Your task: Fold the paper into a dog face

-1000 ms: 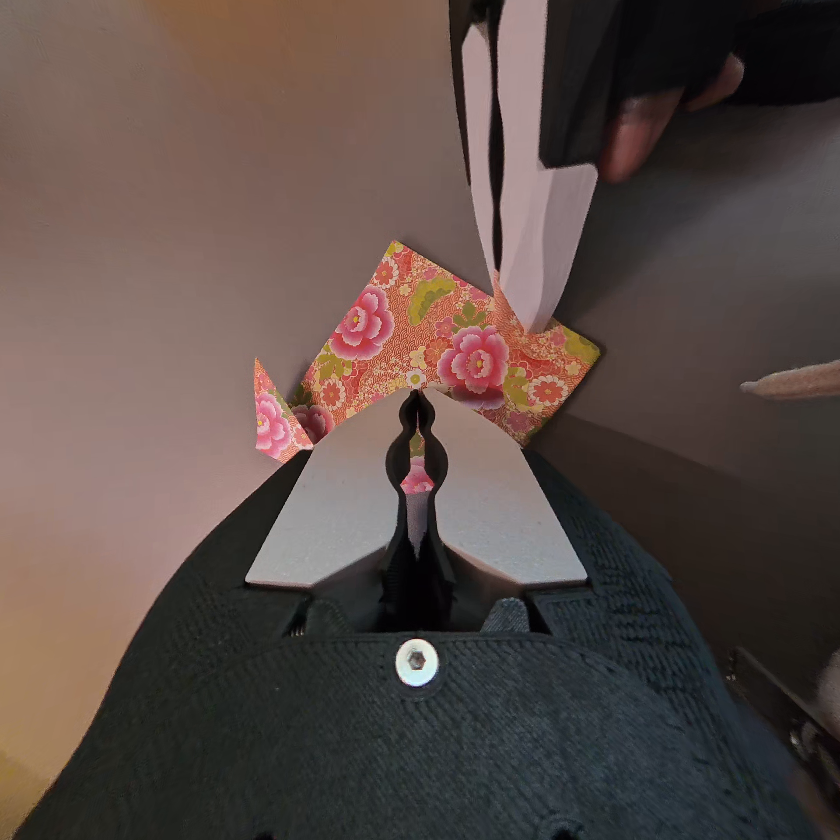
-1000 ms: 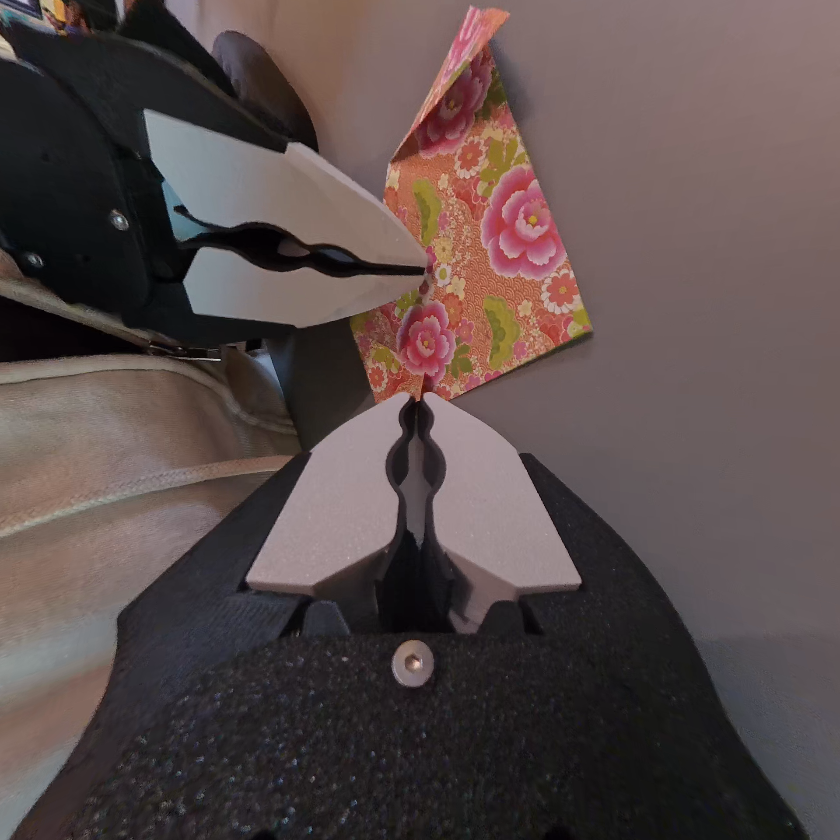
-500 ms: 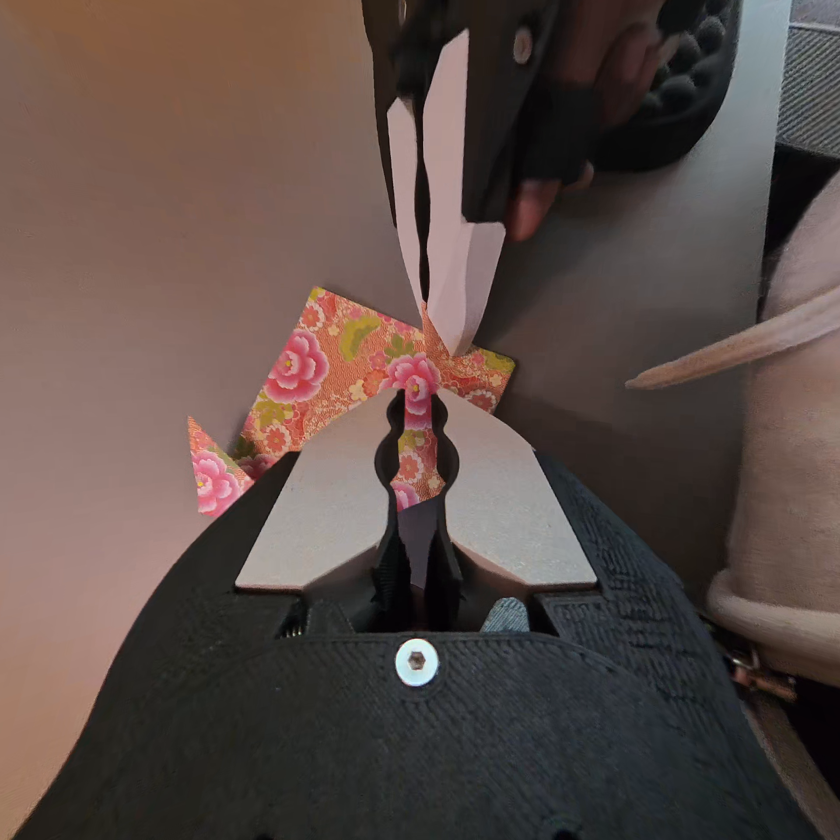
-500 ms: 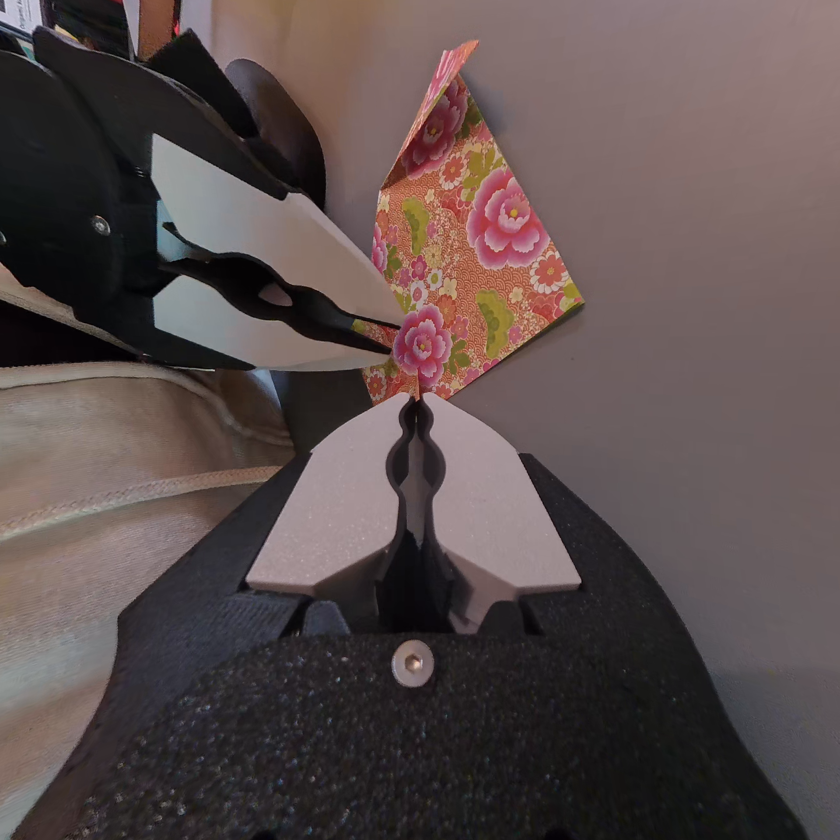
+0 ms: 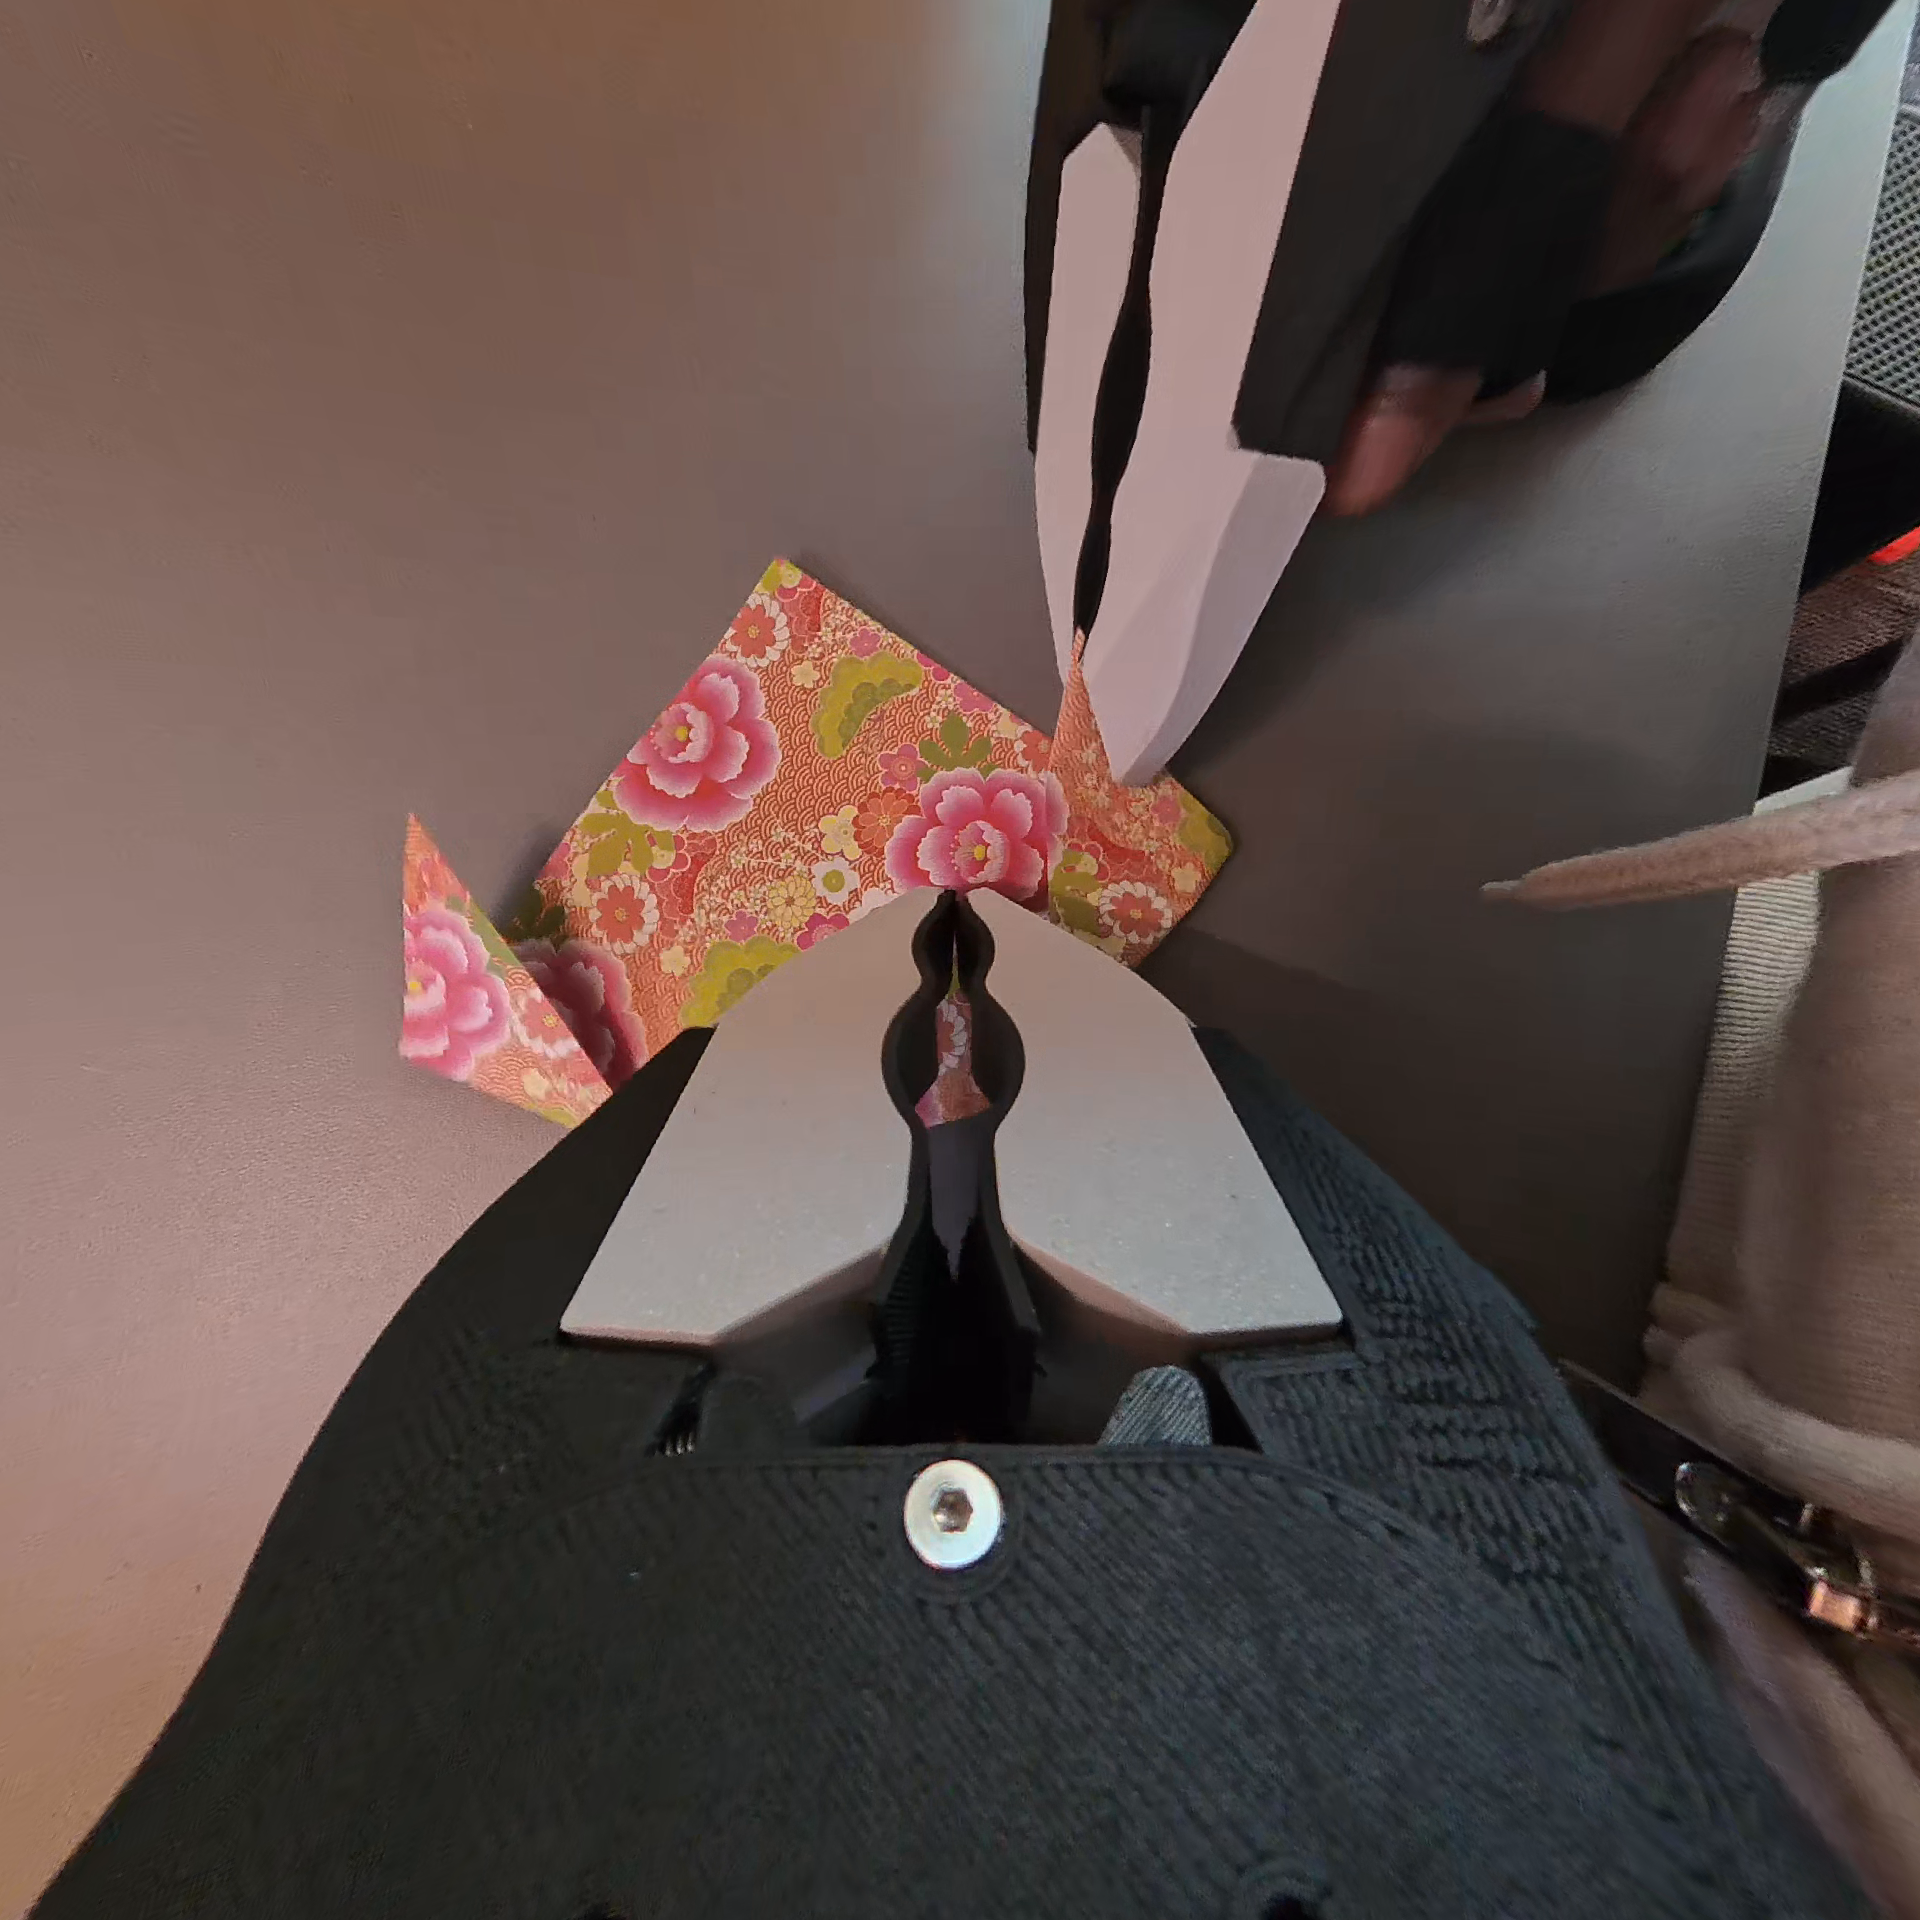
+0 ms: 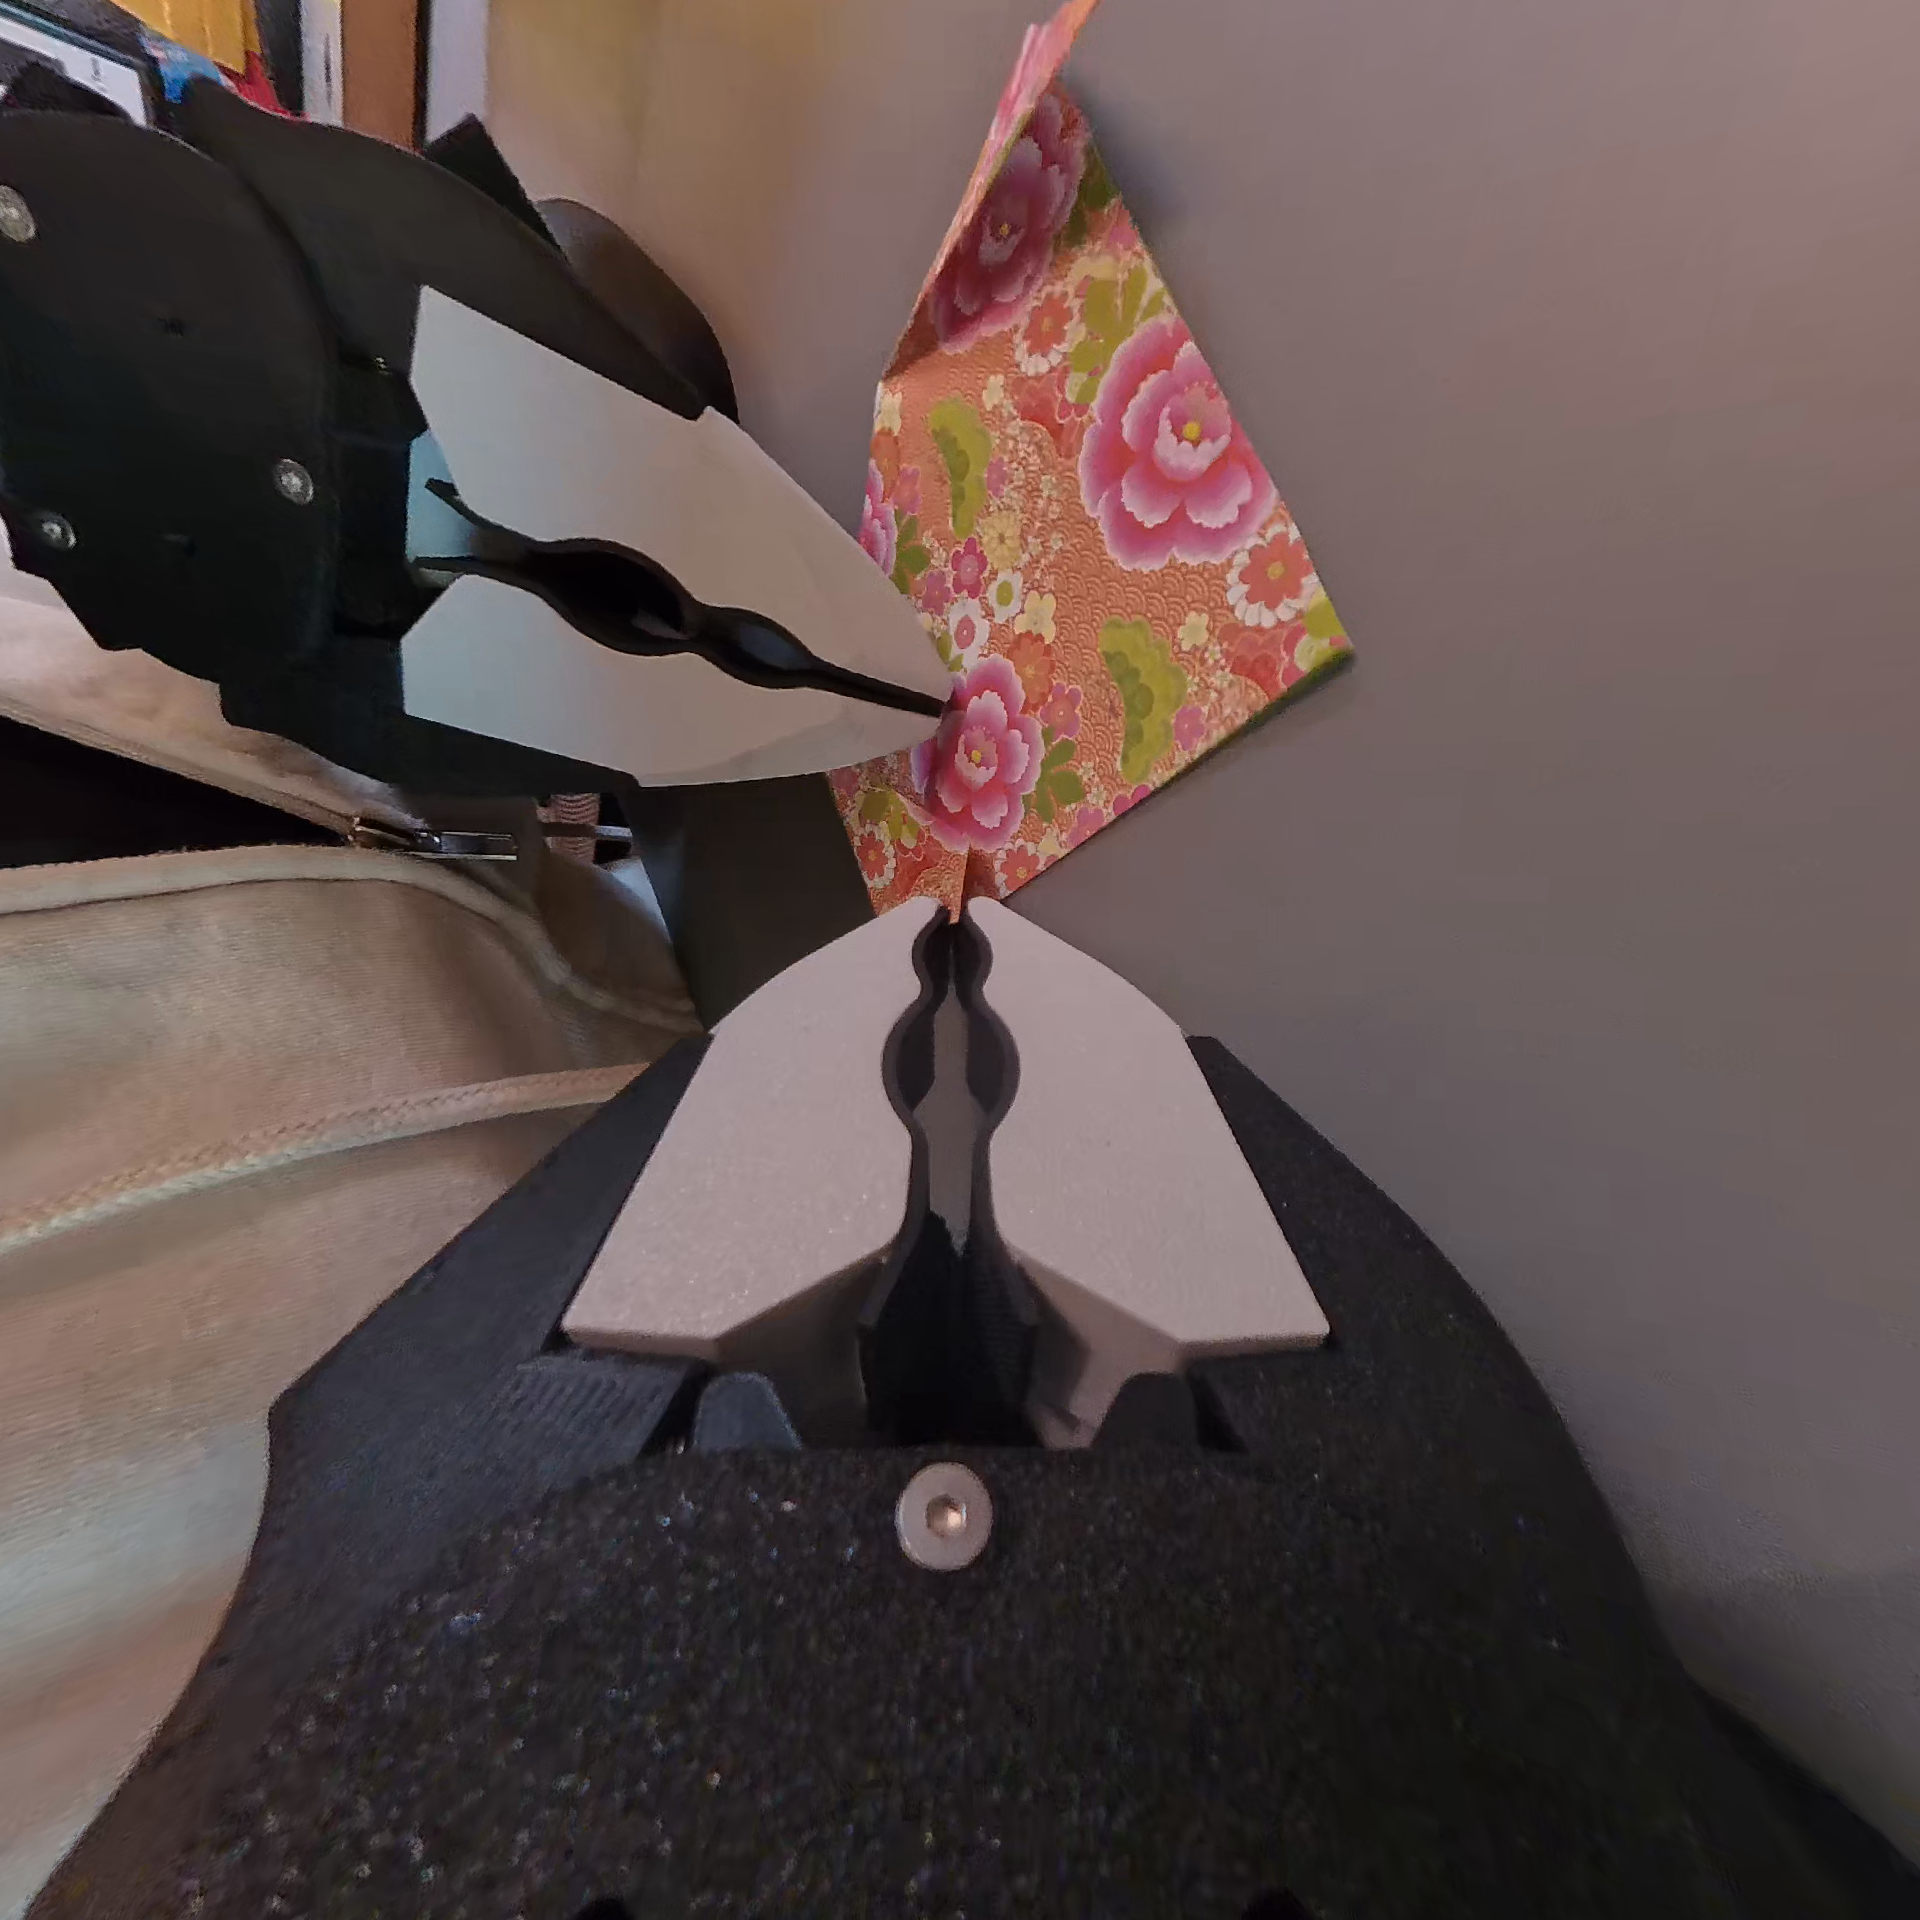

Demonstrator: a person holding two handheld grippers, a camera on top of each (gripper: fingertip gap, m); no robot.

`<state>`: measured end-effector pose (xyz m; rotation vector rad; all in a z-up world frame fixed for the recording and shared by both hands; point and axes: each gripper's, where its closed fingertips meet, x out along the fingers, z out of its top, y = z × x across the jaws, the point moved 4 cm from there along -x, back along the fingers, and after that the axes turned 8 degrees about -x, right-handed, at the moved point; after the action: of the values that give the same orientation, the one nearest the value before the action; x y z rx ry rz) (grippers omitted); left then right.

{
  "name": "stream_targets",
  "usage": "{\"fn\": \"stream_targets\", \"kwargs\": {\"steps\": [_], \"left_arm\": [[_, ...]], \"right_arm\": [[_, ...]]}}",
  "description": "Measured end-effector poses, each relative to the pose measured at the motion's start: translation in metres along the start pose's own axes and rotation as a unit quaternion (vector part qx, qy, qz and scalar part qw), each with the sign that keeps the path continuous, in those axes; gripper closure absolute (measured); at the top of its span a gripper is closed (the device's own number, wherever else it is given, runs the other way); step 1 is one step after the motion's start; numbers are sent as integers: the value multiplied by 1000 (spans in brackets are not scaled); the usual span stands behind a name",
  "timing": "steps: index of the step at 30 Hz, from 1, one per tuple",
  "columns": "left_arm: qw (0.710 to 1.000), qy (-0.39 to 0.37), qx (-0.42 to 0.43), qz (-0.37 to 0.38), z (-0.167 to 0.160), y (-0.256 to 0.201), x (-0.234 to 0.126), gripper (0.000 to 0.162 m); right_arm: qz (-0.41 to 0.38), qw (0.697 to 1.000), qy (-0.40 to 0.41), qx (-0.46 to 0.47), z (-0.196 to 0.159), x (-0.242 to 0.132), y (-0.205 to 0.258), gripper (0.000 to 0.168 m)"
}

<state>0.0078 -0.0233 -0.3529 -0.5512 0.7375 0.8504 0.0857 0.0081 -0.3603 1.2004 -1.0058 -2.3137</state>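
The paper (image 5: 831,810), floral and partly folded, lay on the grey worktop (image 5: 312,416), one flap standing up at its left end. Against the view half a second before, it sat farther from the worktop's near edge, and the left gripper (image 5: 951,904) had slid back until only a short strip showed between its fingers; it remained clenched on the paper's near edge. To the paper's right, the right gripper (image 5: 1101,717) remained clenched on a raised corner. Judged: a second flap was being shaped, with folding unfinished. Both pinch points were hidden by fingers; the crease beneath could not be made out.
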Motion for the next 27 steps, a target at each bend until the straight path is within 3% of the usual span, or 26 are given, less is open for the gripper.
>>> {"fn": "stream_targets", "kwargs": {"steps": [8,13,15,22,27], "left_arm": [[999,-14,-35,19,3,9,-3,162],[995,-73,-52,-47,17,-3,-15,161],[995,-54,-45,-75,14,-13,-11,150],[998,14,-21,-55,0,-13,0,156],[999,12,-16,-42,0,-11,1,160]], "right_arm": [[0,1000,-9,7,0,1,0,168],[-3,1000,-8,2,0,1,0,168],[-4,1000,-9,0,0,1,0,168],[-9,1000,-8,-8,1,1,1,168],[-13,1000,-9,-13,1,1,1,168]]}}
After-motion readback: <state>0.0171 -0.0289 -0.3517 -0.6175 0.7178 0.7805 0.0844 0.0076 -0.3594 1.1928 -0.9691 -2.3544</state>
